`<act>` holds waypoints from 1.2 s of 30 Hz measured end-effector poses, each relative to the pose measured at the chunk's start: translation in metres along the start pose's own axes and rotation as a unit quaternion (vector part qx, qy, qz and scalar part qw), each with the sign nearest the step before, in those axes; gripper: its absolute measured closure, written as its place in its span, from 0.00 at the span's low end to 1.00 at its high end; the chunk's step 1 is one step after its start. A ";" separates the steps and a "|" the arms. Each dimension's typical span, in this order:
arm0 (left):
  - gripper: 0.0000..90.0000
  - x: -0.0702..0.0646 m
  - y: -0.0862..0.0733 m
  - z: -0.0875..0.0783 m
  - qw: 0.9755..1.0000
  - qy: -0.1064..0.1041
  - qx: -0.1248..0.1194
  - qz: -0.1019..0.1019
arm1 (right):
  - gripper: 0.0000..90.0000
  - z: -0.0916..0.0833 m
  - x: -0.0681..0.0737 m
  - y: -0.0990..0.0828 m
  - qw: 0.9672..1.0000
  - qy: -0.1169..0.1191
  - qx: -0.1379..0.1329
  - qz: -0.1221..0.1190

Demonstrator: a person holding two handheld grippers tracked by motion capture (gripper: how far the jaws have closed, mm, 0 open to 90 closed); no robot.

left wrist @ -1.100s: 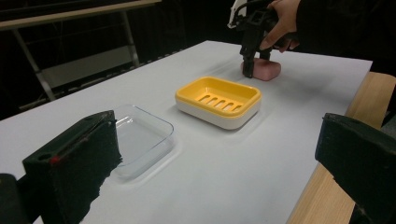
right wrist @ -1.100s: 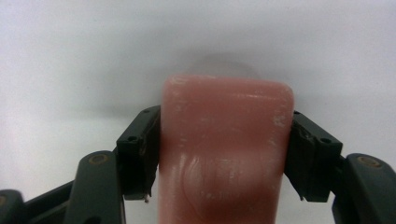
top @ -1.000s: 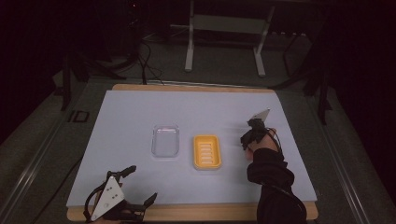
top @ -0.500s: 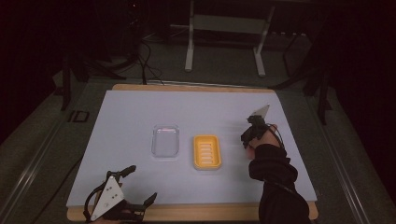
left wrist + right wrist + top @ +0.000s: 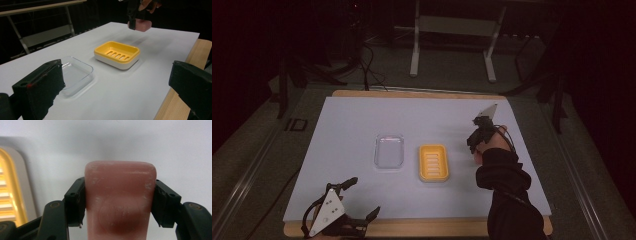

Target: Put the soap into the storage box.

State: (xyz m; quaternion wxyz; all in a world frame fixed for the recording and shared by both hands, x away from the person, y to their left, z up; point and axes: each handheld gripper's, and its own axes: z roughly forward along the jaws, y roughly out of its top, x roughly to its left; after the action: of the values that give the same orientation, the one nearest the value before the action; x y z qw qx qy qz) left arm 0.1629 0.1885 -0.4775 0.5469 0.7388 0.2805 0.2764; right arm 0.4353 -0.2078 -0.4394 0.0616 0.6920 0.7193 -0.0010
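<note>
While the pink soap bar (image 5: 120,200) hangs clenched in the right tongs (image 5: 478,142) above the tabletop's (image 5: 362,115) right side, the yellow soap dish (image 5: 433,162) lies just leftward; the left tongs (image 5: 343,210) gape released at the near edge.

Right tongs (image 5: 476,145): raised just right of the yellow soap dish (image 5: 433,162), contents too dark to tell.
Left tongs (image 5: 362,202): near desk (image 5: 512,220) edge.
Clear tray (image 5: 389,151): beside dish.
</note>
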 end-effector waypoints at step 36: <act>0.00 -0.002 0.002 -0.002 1.000 -0.006 -0.005 0.002 | 0.42 -0.039 0.127 -0.013 0.996 0.030 -0.016 -0.087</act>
State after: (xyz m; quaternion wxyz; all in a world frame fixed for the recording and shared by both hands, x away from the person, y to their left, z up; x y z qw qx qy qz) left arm 0.1603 0.1876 -0.4758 0.5519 0.7381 0.2744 0.2745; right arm 0.4150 -0.0782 -0.4131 0.0503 0.6250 0.7785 0.0261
